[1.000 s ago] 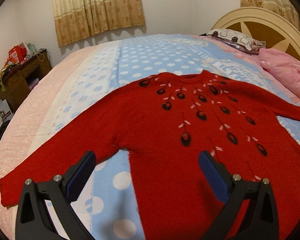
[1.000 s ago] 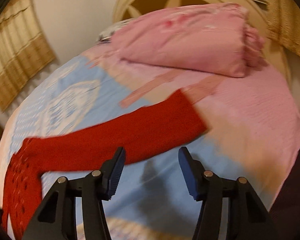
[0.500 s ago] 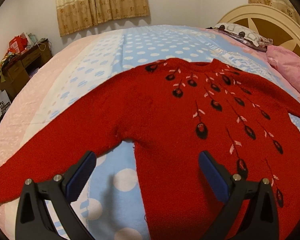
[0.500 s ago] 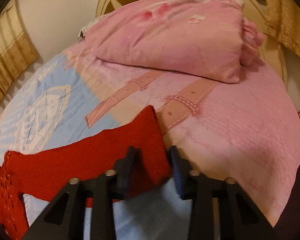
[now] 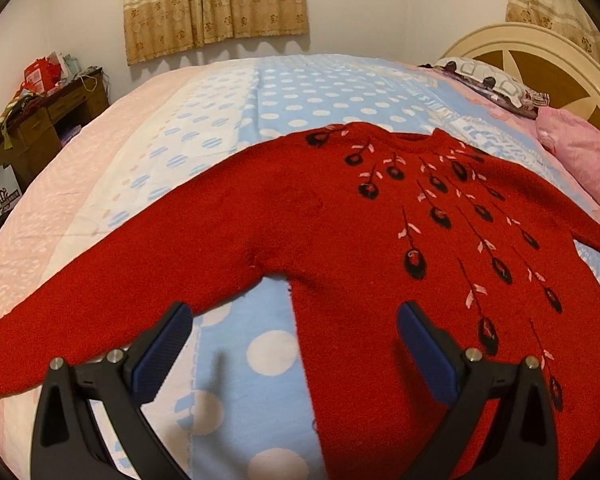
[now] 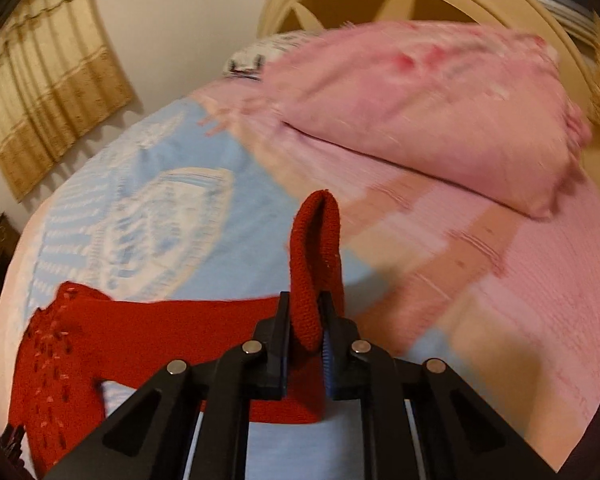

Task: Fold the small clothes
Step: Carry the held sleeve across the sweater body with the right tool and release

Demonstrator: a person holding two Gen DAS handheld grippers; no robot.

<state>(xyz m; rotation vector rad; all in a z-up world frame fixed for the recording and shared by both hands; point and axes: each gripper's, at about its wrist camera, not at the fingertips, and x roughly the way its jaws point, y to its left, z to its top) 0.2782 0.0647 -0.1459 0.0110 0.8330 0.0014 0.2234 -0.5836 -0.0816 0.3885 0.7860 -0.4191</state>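
This is a bedroom in a home. A wide bed (image 5: 300, 92) fills the room, spread with a blue, white and pink dotted cover; at its head stands a cream arched headboard (image 5: 540, 52) with a pink pillow (image 6: 440, 112) against it. Beyond the bed's far side hang beige patterned curtains (image 5: 216, 4), and a cluttered wooden desk (image 5: 44, 120) stands beside it.

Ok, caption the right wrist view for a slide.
Right hand-held gripper closing on the red sweater's sleeve end, lifted above the bedspread.
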